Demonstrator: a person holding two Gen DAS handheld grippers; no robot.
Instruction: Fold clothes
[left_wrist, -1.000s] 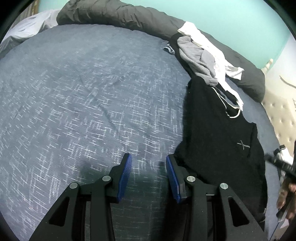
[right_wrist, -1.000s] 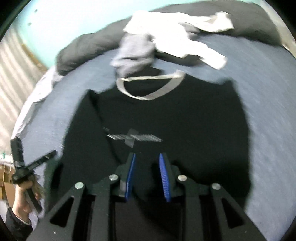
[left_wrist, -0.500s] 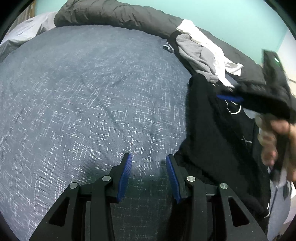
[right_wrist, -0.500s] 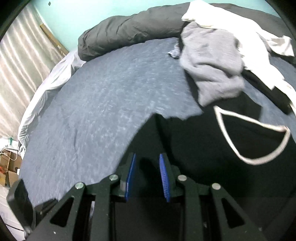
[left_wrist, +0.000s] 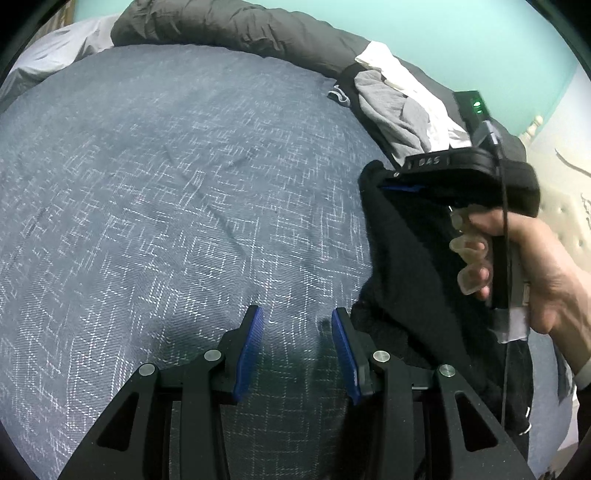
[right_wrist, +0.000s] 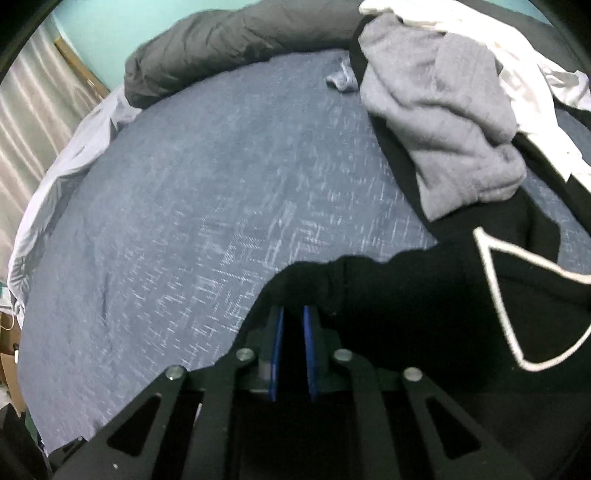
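1. Our left gripper (left_wrist: 297, 325) is released over the bedspread (left_wrist: 166, 192).
2. Our right gripper (right_wrist: 293, 314) is closing on the black shirt (right_wrist: 424, 295), lying right, near the gray garment (right_wrist: 443, 122).

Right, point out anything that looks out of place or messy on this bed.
Clothes sit heaped at the far edge: a crumpled grey garment over a white one. The black shirt lies bunched and askew as the right gripper closes on its edge. Nothing looks damaged.
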